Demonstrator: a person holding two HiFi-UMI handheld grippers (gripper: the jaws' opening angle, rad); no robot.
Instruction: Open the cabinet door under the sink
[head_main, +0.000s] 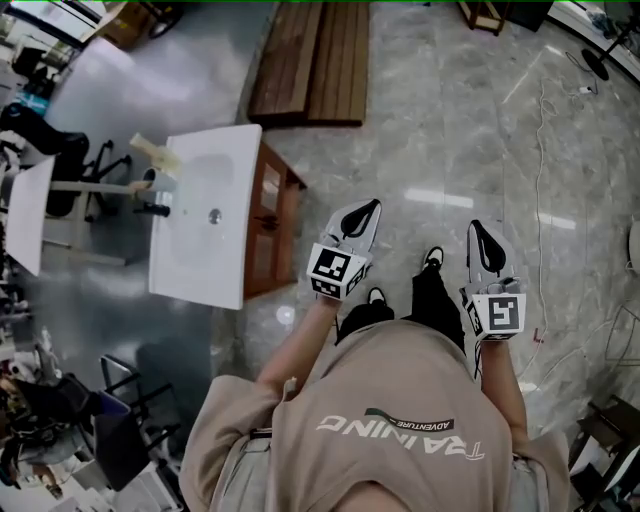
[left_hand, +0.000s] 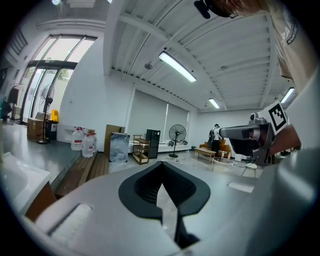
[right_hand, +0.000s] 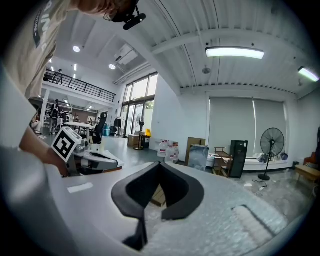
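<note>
left gripper (head_main: 362, 218) and right gripper (head_main: 484, 240), fingers closed on nothing; cabinet door (head_main: 264, 222) under the sink (head_main: 195, 245) sits apart, off to their left.

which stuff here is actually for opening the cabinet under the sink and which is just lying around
For the job: sink, wooden cabinet door under it, left gripper, right gripper (both shut, empty, not yet at the door).

Lying about: wooden planks, floor cable, water jugs, standing fan.
</note>
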